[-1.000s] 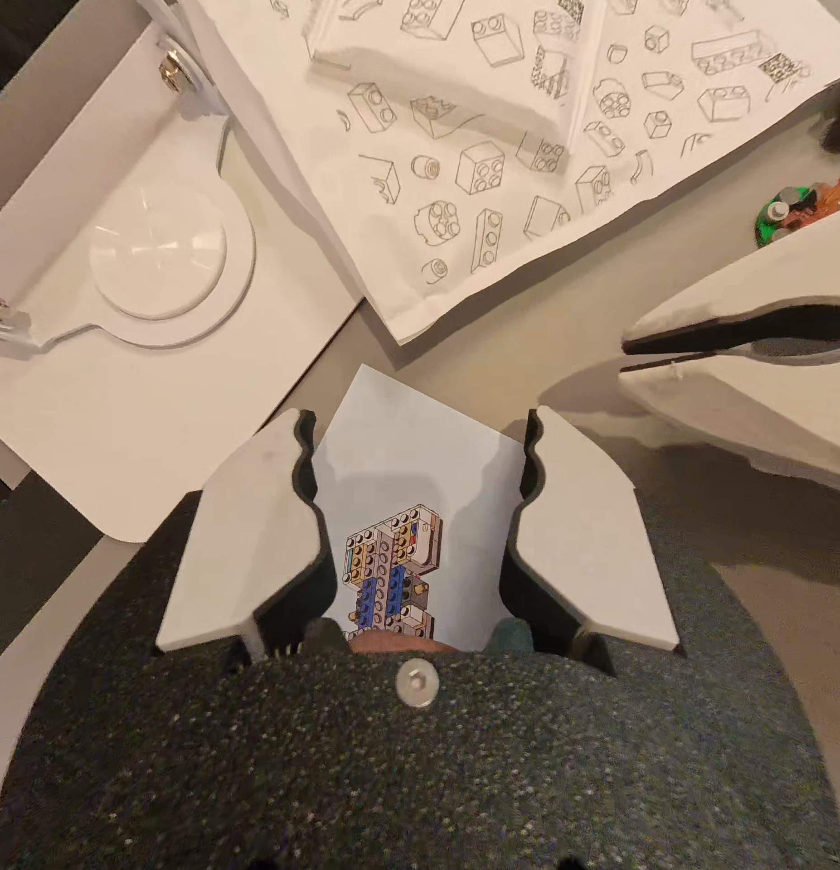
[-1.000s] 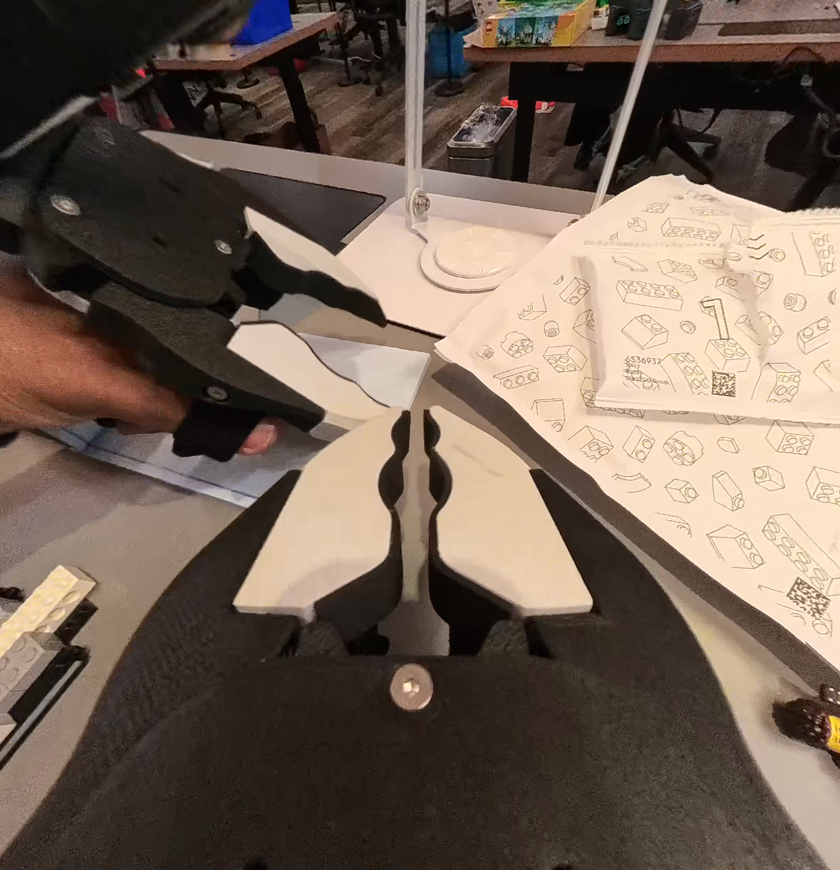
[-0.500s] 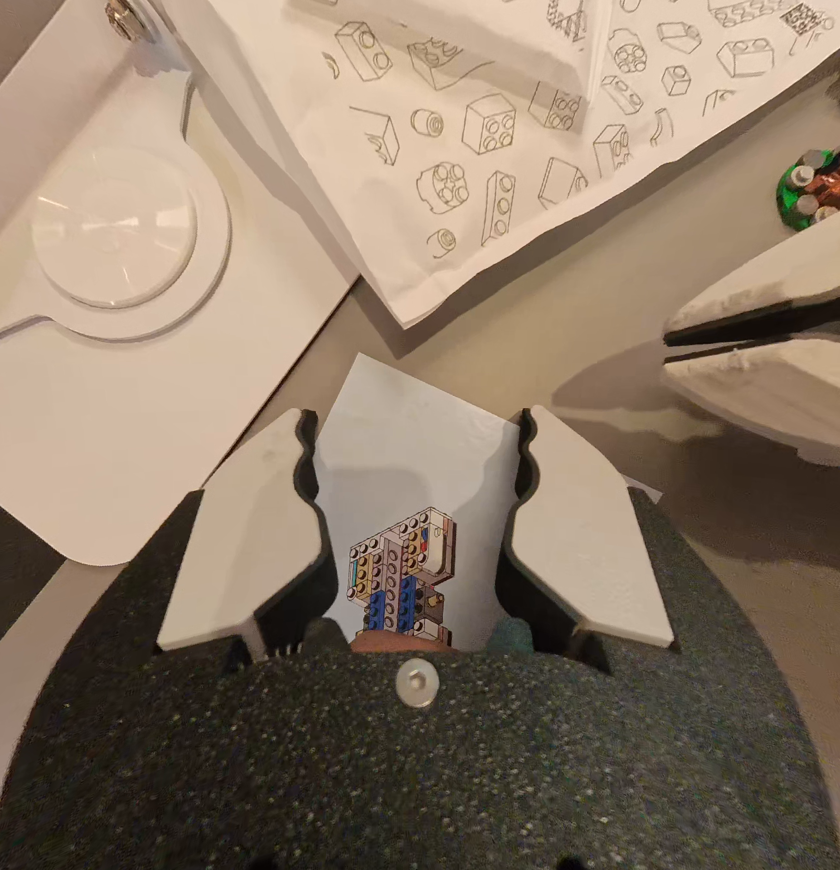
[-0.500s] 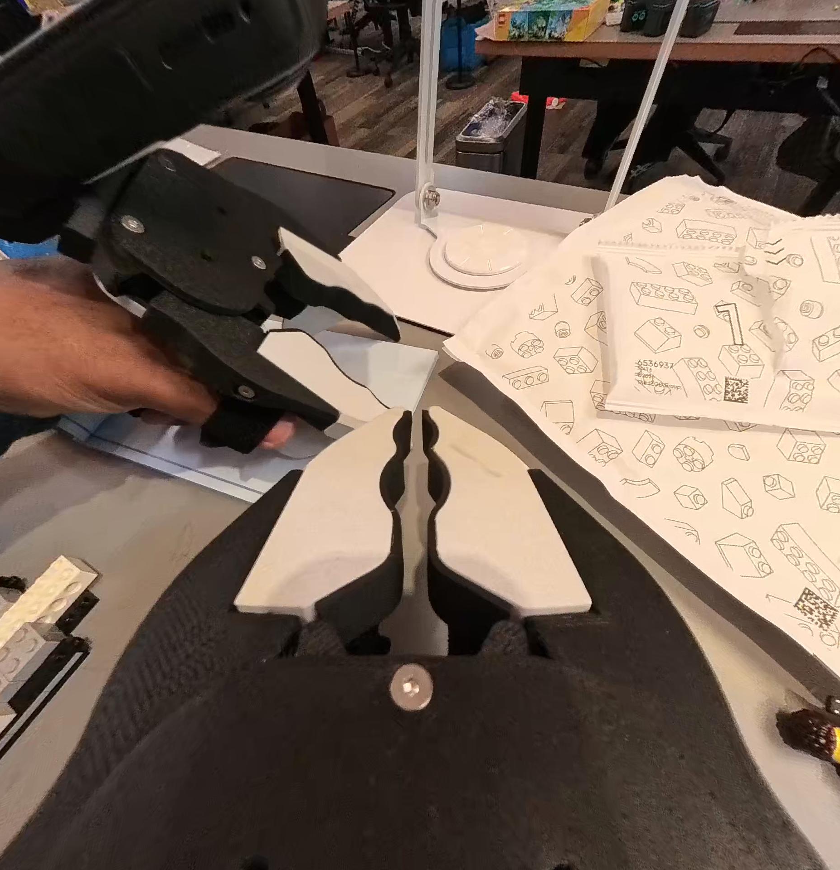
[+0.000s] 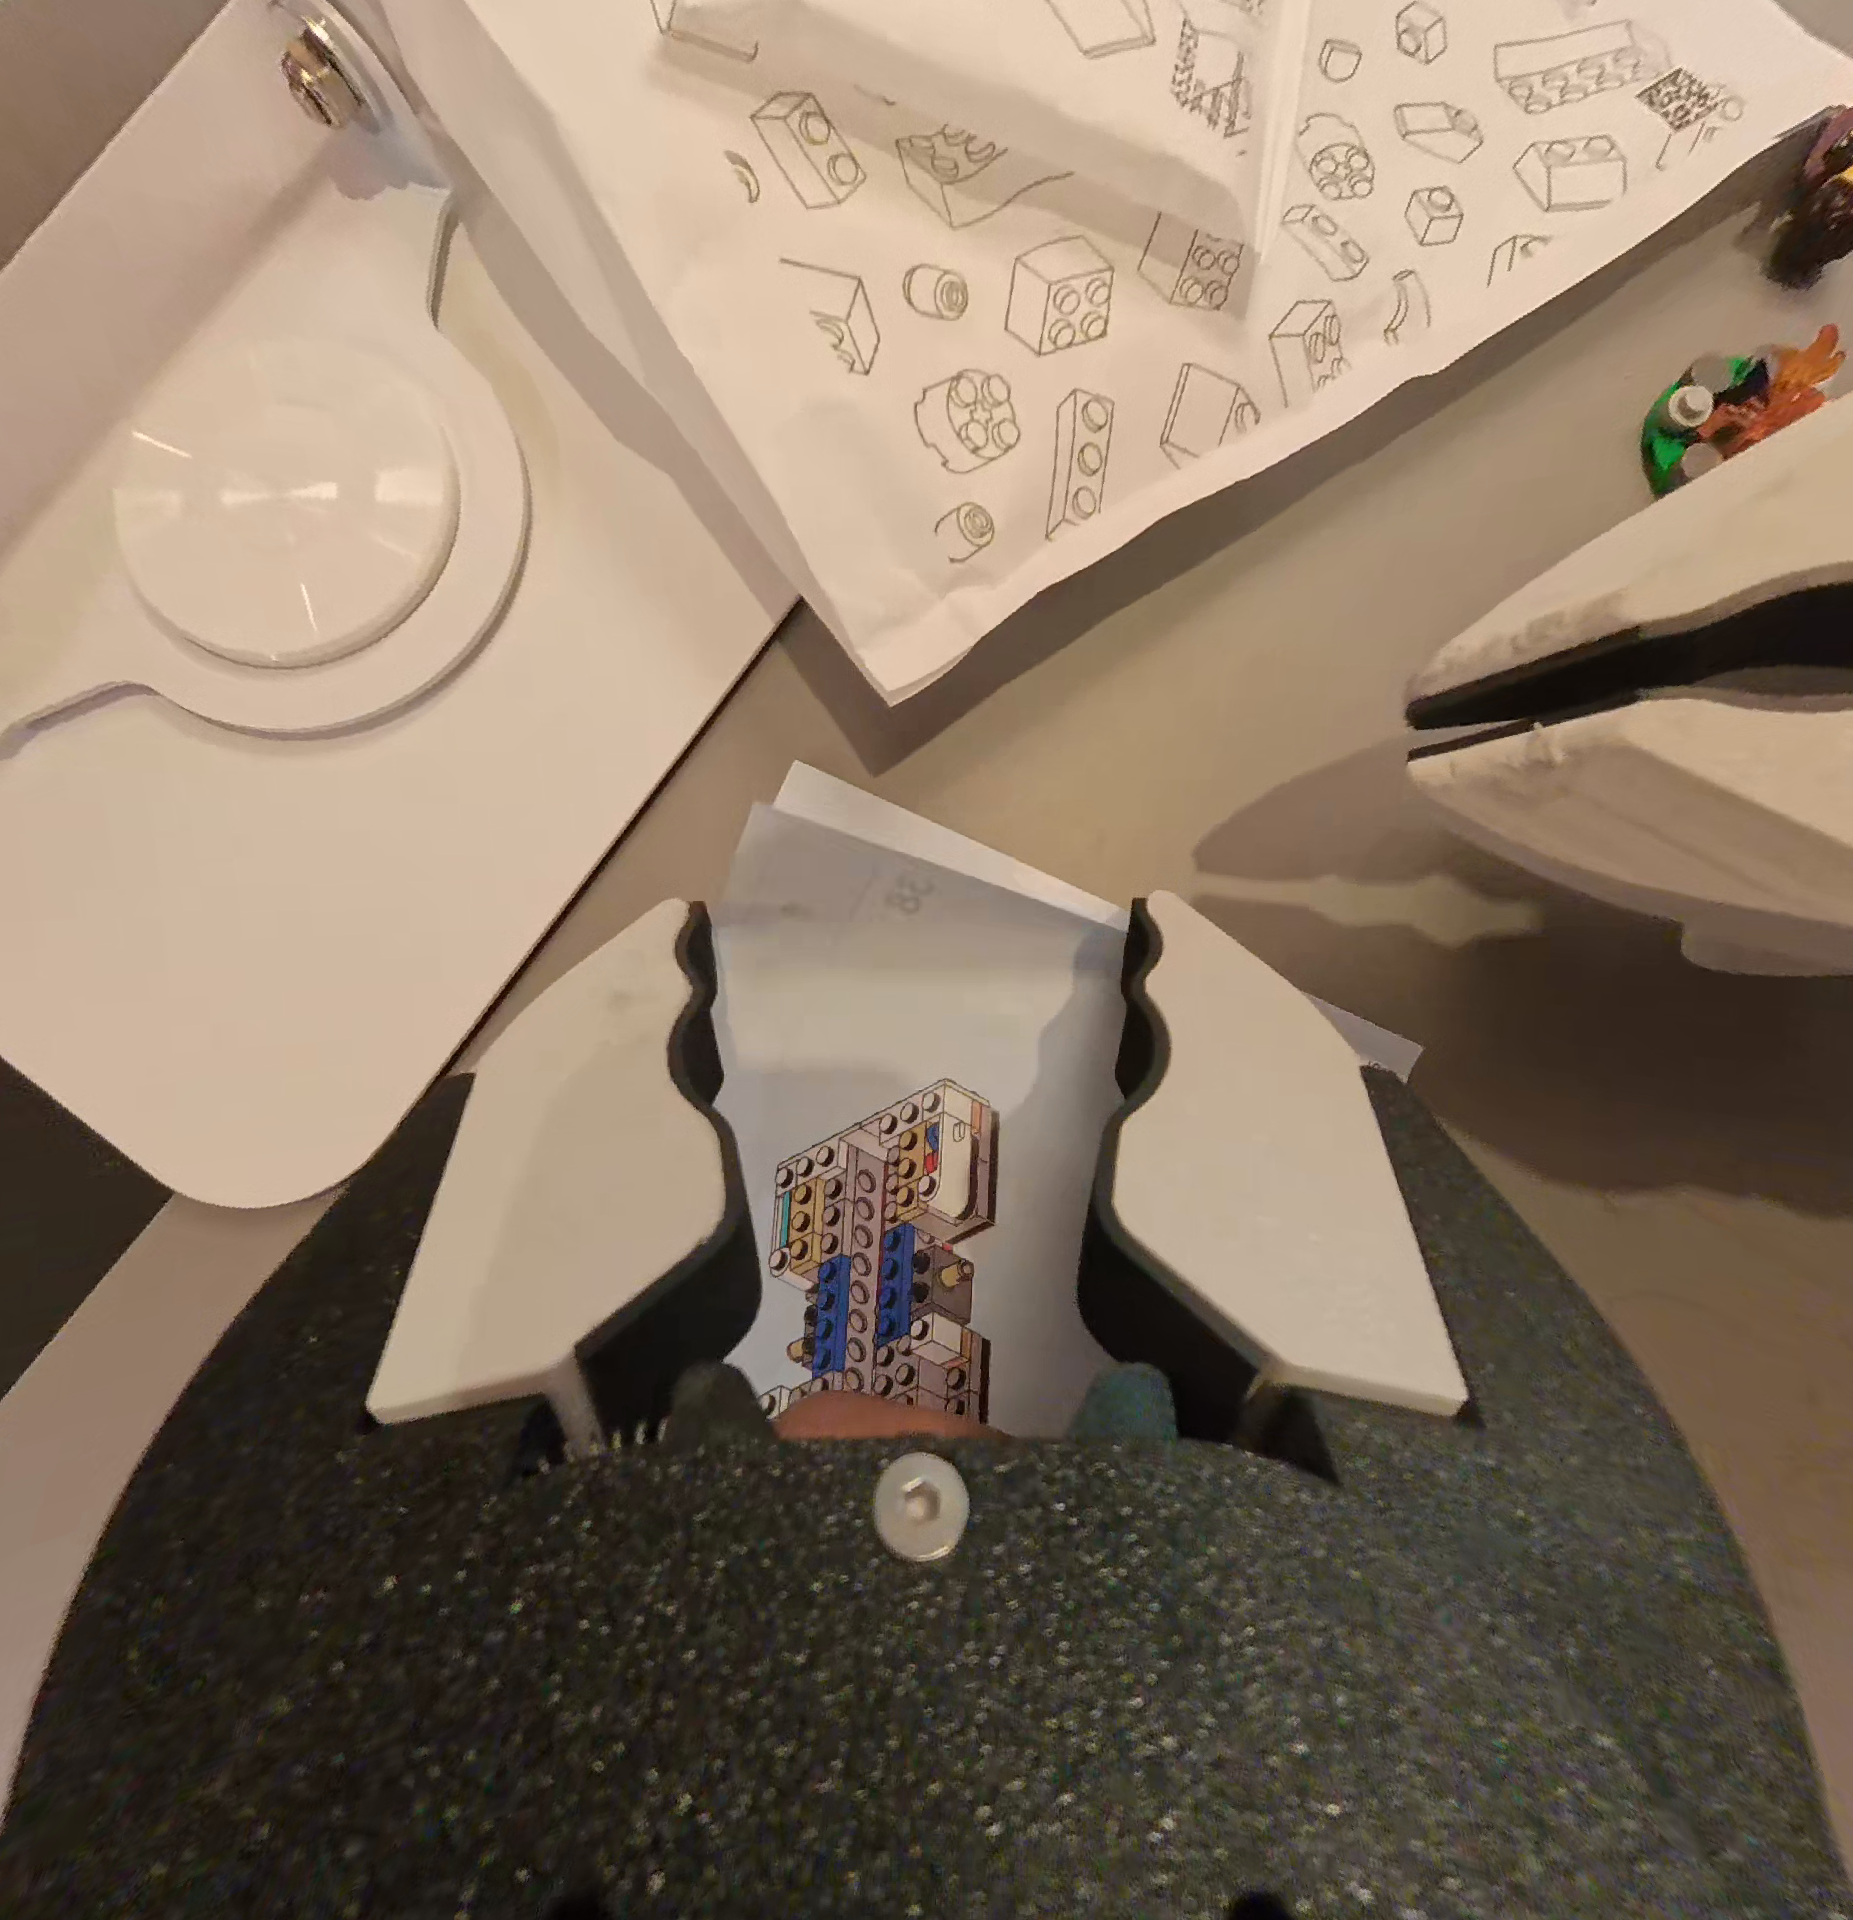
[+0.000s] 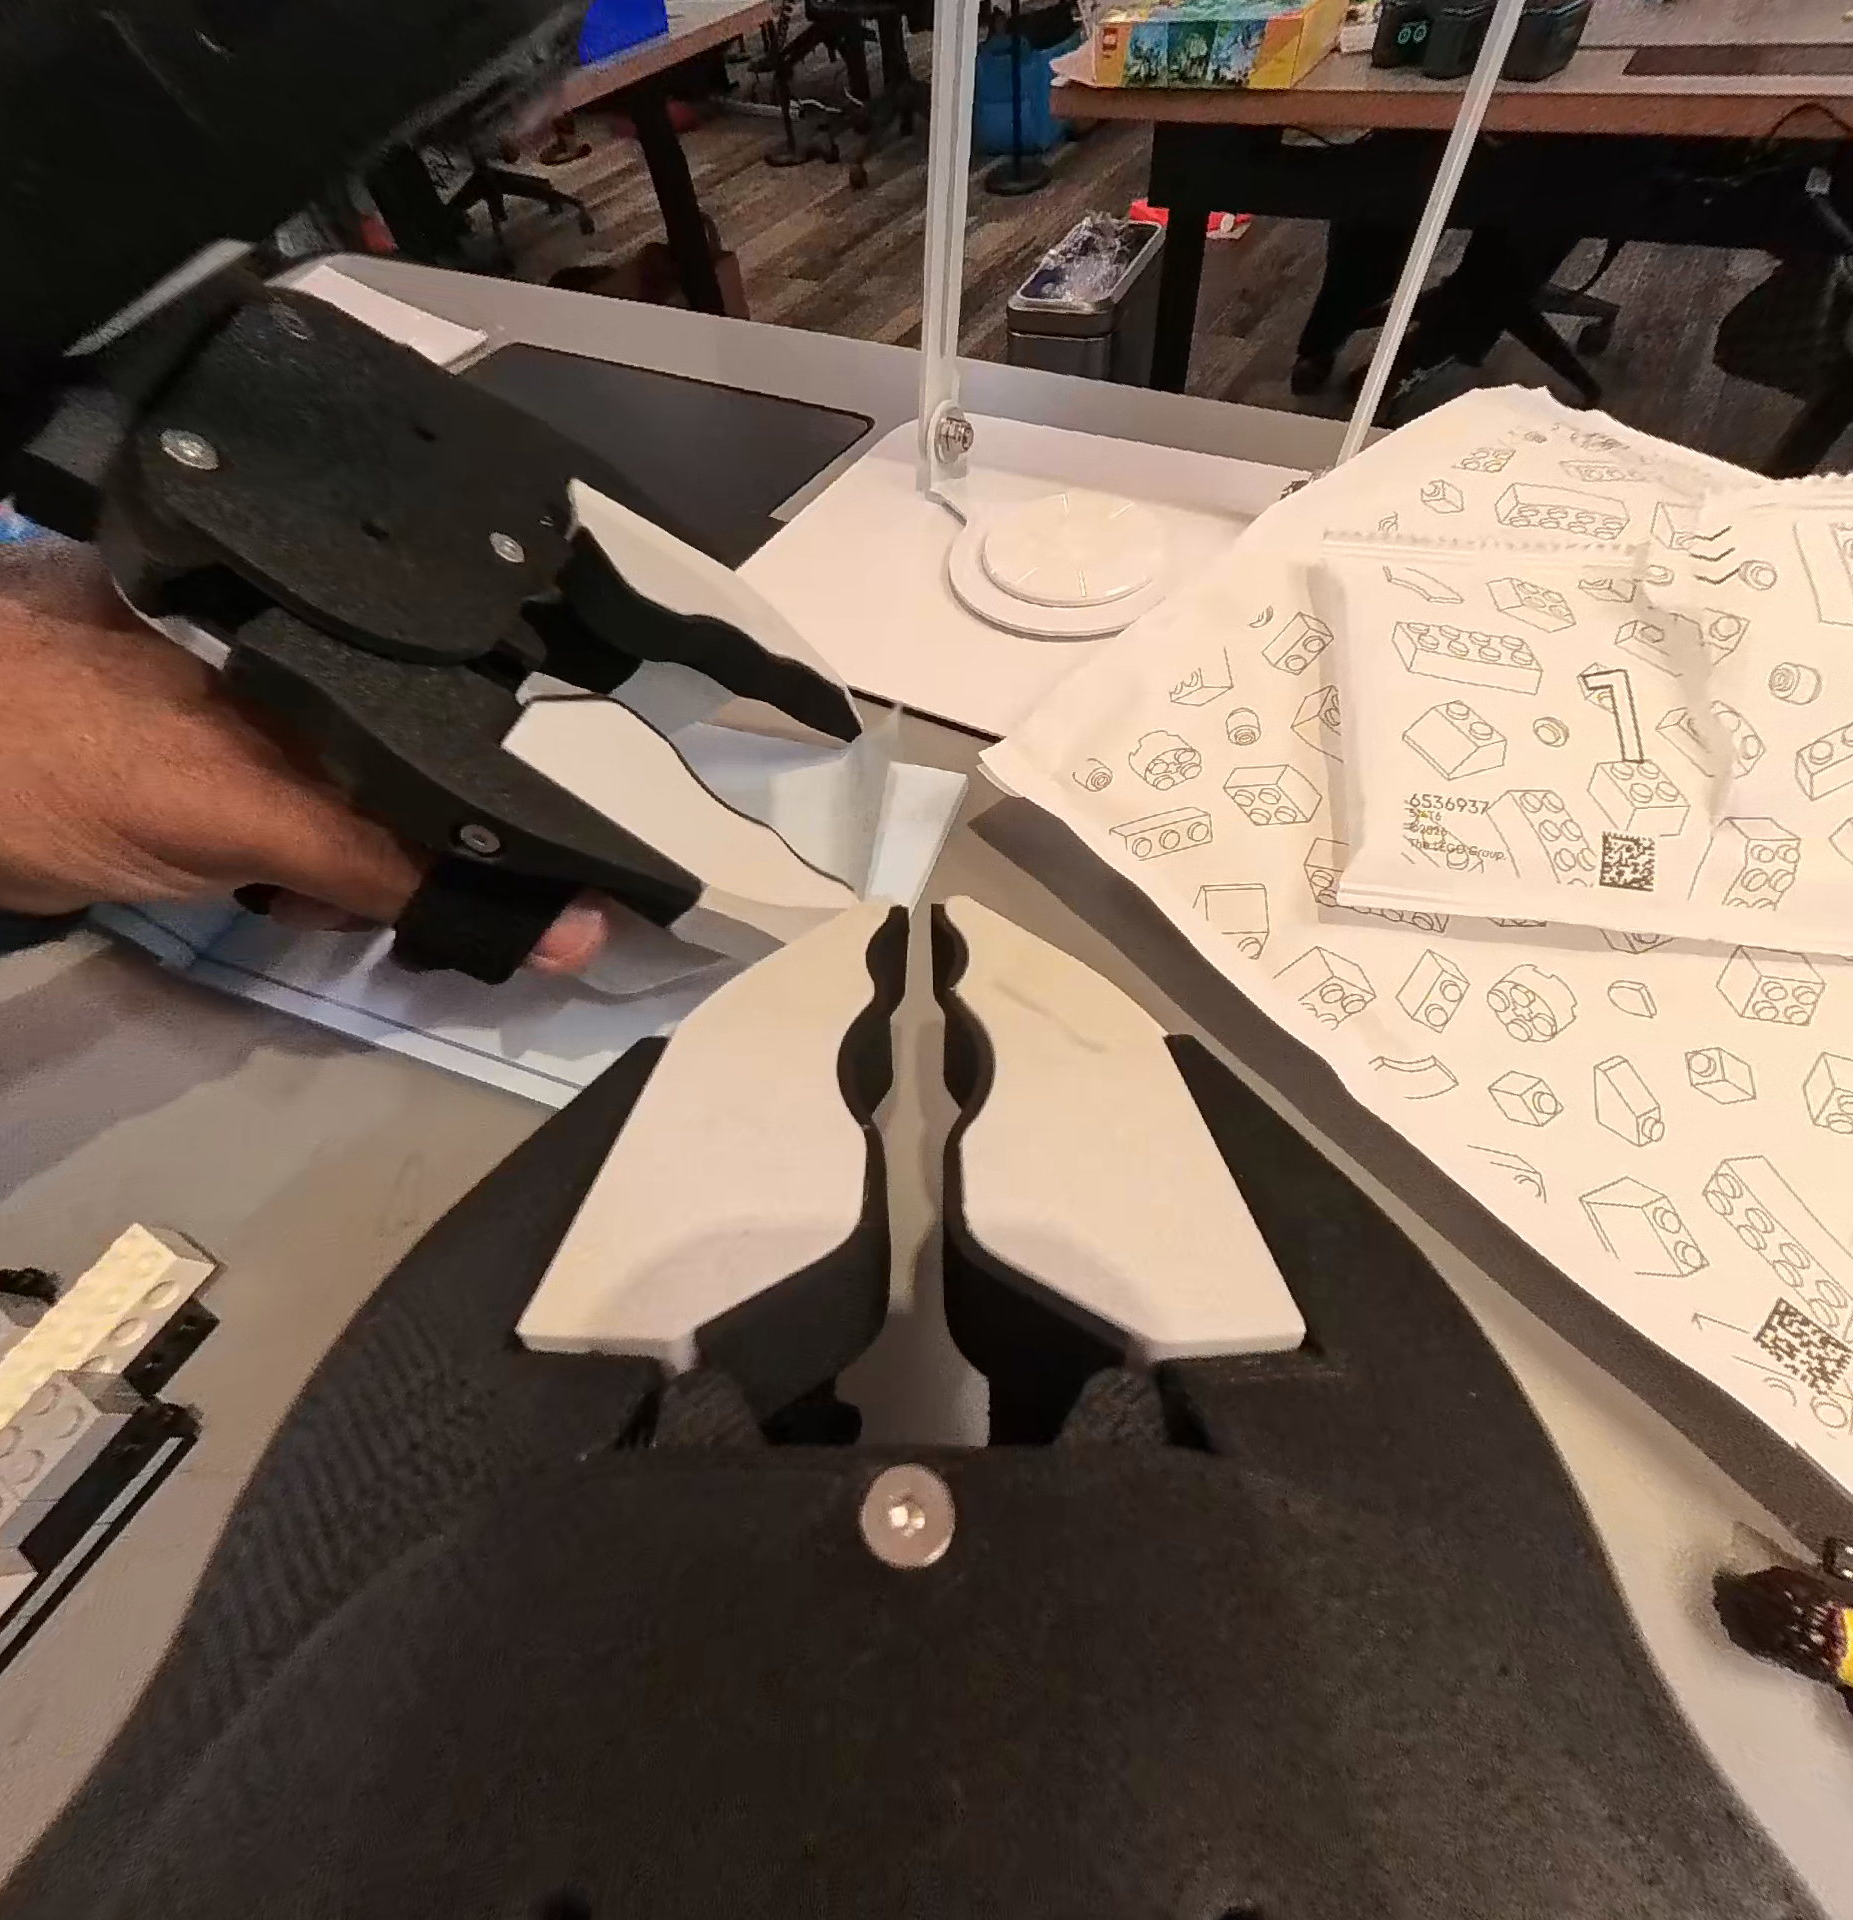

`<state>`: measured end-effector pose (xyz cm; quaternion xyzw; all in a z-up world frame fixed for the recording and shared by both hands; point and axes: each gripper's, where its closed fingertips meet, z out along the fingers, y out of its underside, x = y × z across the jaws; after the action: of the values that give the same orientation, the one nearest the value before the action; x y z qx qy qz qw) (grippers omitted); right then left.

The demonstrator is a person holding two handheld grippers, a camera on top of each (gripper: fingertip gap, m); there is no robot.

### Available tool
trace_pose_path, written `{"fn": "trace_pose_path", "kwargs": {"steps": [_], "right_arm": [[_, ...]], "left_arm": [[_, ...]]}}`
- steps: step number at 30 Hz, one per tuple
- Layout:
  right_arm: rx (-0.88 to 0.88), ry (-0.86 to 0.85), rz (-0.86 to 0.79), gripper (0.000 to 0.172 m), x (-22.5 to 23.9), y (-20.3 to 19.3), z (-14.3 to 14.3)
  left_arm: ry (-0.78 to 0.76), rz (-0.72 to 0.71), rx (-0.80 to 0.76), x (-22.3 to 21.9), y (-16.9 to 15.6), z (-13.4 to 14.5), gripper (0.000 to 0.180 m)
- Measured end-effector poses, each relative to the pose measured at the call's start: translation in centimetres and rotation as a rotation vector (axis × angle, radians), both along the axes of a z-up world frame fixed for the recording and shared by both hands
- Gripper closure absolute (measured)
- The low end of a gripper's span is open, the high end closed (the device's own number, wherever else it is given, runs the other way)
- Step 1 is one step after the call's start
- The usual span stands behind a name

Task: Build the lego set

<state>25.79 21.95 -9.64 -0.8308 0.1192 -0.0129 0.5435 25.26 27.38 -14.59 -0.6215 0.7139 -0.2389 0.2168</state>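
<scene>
Since earlier, booklet page (image 5: 901,966) lifts, seemingly lengthwise, between wide-open left hand-held gripper (image 5: 917,914).

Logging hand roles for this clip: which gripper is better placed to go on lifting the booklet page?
Probably left: the left gripper straddles the instruction booklet, its raised page between the spread fingers. The right gripper is shut alongside.

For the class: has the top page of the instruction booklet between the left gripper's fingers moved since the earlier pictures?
Yes. The top page has lifted off the booklet, its corner curling up, judged against the tabletop.
</scene>
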Motion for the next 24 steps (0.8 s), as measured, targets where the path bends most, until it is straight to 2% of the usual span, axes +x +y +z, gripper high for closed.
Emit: {"fn": "trace_pose_path", "kwargs": {"steps": [9,17,24], "right_arm": [[-0.030,-0.003,0.031,0.166,-0.4,0.2,-0.4],[-0.198,-0.001,0.184,0.153,-2.4,1.0,-2.8],[-0.288,-0.088,0.259,0.146,-3.4,1.3,-4.0]], "left_arm": [[-0.016,-0.009,0.006,-0.3,0.3,0.7,0.112],[-0.029,-0.015,-0.020,-0.7,0.4,1.4,0.115],[-0.031,-0.006,-0.054,-0.5,0.6,1.6,0.116]]}}
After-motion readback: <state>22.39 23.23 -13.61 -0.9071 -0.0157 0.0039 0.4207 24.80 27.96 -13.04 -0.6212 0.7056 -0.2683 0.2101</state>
